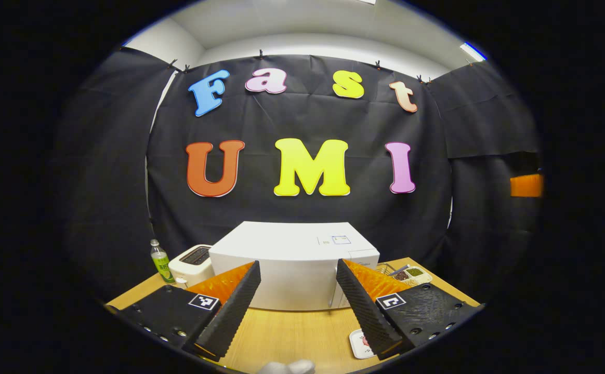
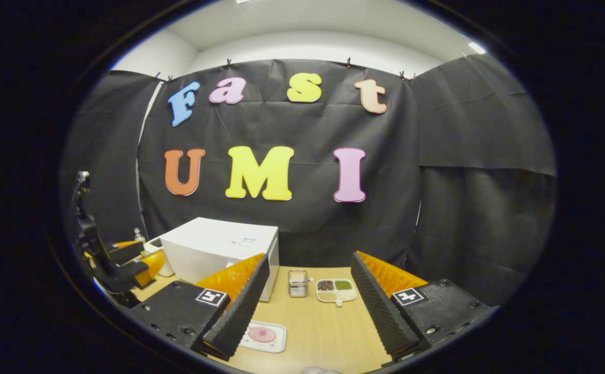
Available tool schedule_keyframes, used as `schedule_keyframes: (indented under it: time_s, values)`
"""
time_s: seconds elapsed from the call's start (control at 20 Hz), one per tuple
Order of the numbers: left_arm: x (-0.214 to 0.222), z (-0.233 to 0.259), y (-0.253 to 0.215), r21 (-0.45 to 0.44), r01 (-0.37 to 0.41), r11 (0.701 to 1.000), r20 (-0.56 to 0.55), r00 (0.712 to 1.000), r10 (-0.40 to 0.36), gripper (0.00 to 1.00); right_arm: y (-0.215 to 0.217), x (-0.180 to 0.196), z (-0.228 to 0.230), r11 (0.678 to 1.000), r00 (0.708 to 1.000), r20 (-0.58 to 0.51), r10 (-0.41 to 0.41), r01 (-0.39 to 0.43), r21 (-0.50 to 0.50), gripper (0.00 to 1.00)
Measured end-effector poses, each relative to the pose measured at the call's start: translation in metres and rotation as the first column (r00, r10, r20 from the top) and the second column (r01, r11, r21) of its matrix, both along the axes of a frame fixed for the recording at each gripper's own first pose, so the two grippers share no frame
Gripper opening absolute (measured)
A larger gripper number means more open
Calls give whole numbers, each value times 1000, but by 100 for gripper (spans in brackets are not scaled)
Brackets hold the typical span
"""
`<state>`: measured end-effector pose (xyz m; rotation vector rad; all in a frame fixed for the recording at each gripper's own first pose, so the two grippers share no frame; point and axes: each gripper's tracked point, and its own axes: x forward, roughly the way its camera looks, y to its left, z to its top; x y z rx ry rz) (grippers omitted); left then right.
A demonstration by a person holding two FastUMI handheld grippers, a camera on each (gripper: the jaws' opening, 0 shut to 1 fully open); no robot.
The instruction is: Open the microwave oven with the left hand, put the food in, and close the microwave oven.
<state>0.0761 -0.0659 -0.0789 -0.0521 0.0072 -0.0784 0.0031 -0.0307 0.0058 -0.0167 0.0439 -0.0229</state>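
Green bottle [image 1: 160, 261] stands at nine o'clock of the white toaster [image 1: 192, 264], just beside it. Over at three o'clock on the wooden table [image 2: 328, 332], a small wire basket [image 2: 298, 283] sits beside a divided dish [image 2: 336, 290], holding perhaps beans or grains.

a mock kitchen staged in a recording booth: black cloth wall [image 2: 437, 156] clipped up behind a white microwave [image 1: 287, 265]. left of the microwave, a toaster [image 1: 191, 262] and a green bottle [image 1: 160, 261]; right of it, a divided dish of grains [image 2: 336, 289], all on a wooden table [image 2: 323, 332].
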Motion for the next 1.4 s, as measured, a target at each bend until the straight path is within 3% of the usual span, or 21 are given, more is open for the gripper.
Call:
schedule_keyframes:
  time_s: [0.05, 0.1, 0.25, 0.3, 0.55, 0.8, 0.9, 1.0, 1.05, 1.1, 1.15, 1.3, 1.35, 1.4]
  values:
    - [11, -10, -12, 9, 17, 1000, 0, 1000, -17, 94, -5, 0, -1, 1000, 1000, -8, -10, 10, -7, 100]
    - [23, -21, -25, 13, 35, 999, -7, 999, -35, 94, -11, -1, -2, 1000, 1000, -16, -20, 20, -15, 92]
    - [59, -60, -56, 16, 67, 998, -65, 996, -66, 95, -24, -2, -6, 998, 998, -41, -53, 51, -40, 92]
    - [72, -74, -63, 6, 66, 998, -92, 994, -66, 95, -29, -3, -7, 997, 997, -50, -66, 63, -47, 100]
    - [127, -123, -90, 5, 65, 998, -168, 984, -63, 95, -53, -5, -18, 993, 988, -99, -115, 110, -52, 100]
    - [150, -136, -88, 13, 37, 999, -177, 984, -34, 92, -67, -3, -18, 988, 984, -112, -140, 131, -85, 100]
    - [155, -144, -86, -4, 23, 1000, -200, 979, -24, 82, -69, -3, -19, 988, 983, -116, -139, 130, -84, 100]
    - [161, -150, -89, -17, 33, 999, -219, 975, -36, 61, -72, -2, -18, 987, 983, -114, -147, 139, -75, 100]
    - [161, -155, -94, -35, 52, 998, -234, 970, -59, 46, -73, -3, -20, 987, 982, -113, -152, 145, -73, 100]
    - [156, -157, -93, -40, 50, 998, -245, 968, -58, 48, -74, -4, -20, 987, 982, -113, -155, 147, -71, 100]
    - [158, -161, -95, -25, 52, 998, -246, 968, -56, 31, -74, -6, -20, 986, 981, -113, -158, 151, -70, 100]
    - [157, -158, -93, 15, 57, 998, -221, 974, -53, 19, -73, -10, -19, 983, 980, -106, -169, 160, -87, 100]
    - [159, -160, -93, -1, 63, 998, -225, 972, -61, 8, -72, -12, -18, 983, 980, -103, -170, 161, -92, 93]
    - [158, -160, -93, -10, 66, 998, -232, 970, -66, 15, -70, -14, -17, 982, 980, -101, -171, 162, -95, 100]
